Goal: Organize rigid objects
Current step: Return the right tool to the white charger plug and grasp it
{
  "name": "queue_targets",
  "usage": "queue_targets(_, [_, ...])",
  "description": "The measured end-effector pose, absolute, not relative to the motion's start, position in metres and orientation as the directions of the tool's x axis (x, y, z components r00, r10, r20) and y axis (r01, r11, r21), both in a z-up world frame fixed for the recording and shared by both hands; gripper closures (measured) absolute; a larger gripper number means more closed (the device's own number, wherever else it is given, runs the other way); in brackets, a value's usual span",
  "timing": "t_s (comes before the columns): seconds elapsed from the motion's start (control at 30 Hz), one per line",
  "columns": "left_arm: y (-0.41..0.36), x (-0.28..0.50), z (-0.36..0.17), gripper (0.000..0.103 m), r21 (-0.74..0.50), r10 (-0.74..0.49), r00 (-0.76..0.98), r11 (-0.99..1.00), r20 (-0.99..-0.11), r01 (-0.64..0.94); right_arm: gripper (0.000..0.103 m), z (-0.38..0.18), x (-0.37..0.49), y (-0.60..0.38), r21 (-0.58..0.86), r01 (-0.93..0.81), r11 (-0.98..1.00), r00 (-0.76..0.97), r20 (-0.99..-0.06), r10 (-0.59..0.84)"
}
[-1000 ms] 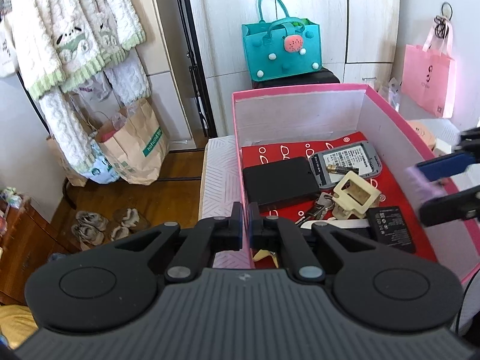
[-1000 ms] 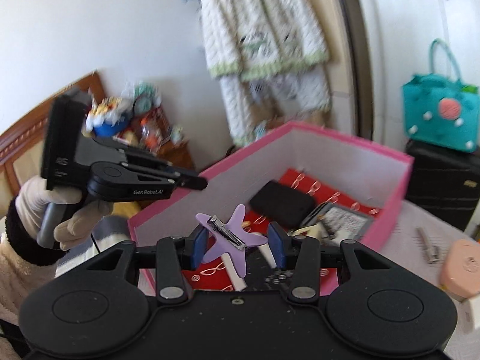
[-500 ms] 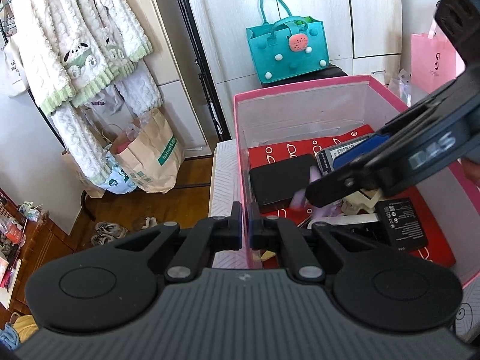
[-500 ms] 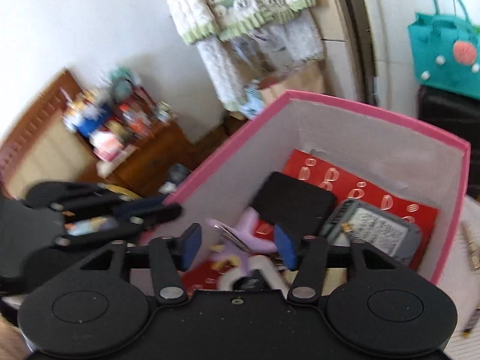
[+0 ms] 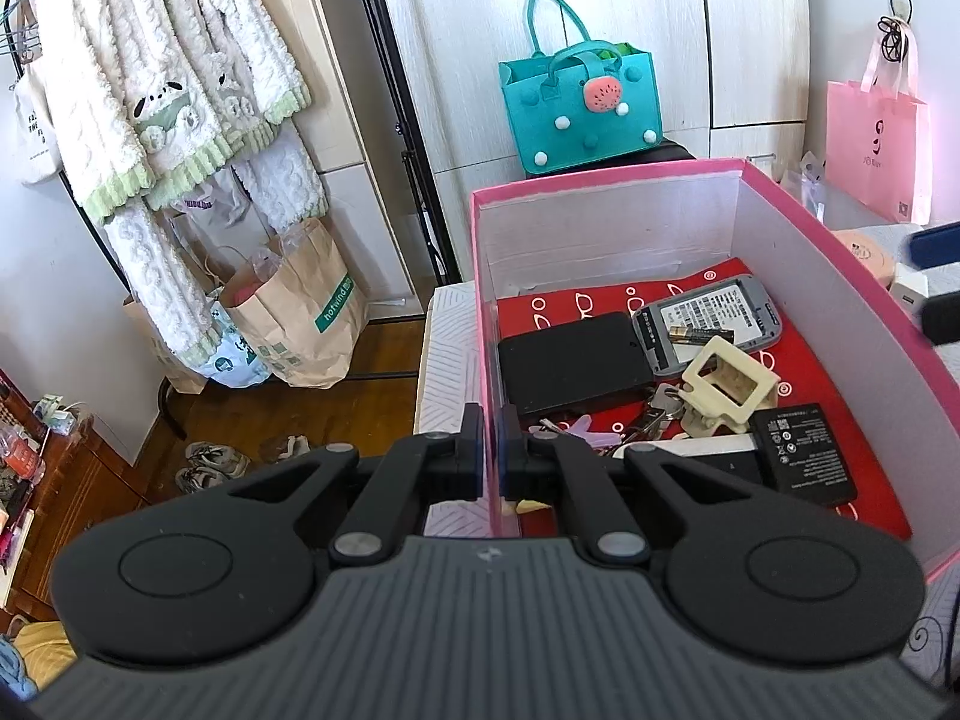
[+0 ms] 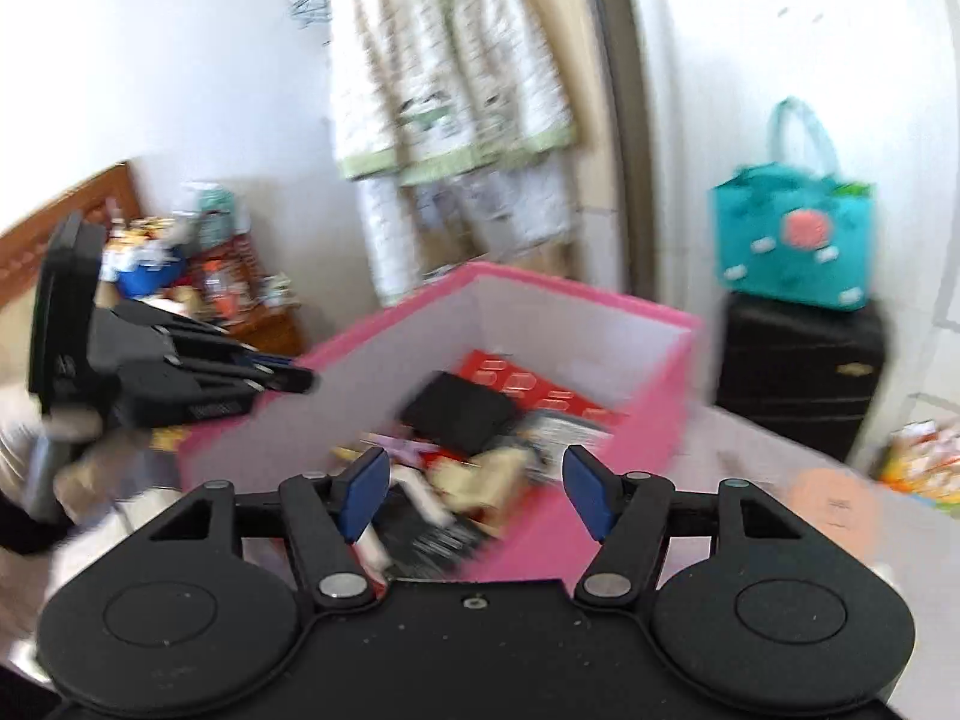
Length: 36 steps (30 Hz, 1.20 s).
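Left gripper clamped on the near left wall of the pink box, one finger inside, one outside. Right gripper has just been opening; jaws wide, nothing between them, hovering in front of the box's near corner, view blurred. Purple star hair clip lies inside the box near the left gripper's tip, partly hidden behind it. Beside it: keys, cream plastic frame, black battery. Further in, black wallet and grey phone back with an AA battery on it, all on the box's red lining. Box sits on a white desk. Behind it, teal bag on a black suitcase; pink bag far right.
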<state>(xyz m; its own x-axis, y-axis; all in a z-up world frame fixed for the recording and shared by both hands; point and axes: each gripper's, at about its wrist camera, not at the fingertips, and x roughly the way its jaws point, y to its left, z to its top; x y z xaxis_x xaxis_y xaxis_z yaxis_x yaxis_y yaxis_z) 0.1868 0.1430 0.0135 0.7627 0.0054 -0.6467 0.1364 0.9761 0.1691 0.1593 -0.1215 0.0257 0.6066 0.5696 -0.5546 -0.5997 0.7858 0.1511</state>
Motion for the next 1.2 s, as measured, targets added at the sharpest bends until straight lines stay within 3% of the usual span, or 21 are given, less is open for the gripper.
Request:
queue_targets(0.57, [0.145,0.186,0.008,0.098,0.142,0.000,0.739,0.981,-0.674,0.129,0.029,-0.038,0.136,-0.253,0.065,-0.253,0.965,0.781,-0.575,0.244])
queue_targets(0.8, [0.145,0.185,0.012,0.097,0.133,-0.005,0.702,0.981,-0.712,0.143,0.026,-0.049,0.136,-0.269,0.070,-0.237,0.969,0.780,-0.580,0.233])
queue_targets(0.87, [0.145,0.184,0.014,0.097,0.125,-0.013,0.689,0.981,-0.724,0.150,0.017,-0.049,0.136,-0.268,0.062,-0.240,0.969,0.781,-0.580,0.230])
queue_targets(1.2, [0.151,0.171,0.017,0.097,0.086,-0.044,0.642,0.982,-0.765,0.171,0.016,-0.055,0.137,-0.268,0.070,-0.256,0.964,0.773,-0.584,0.247])
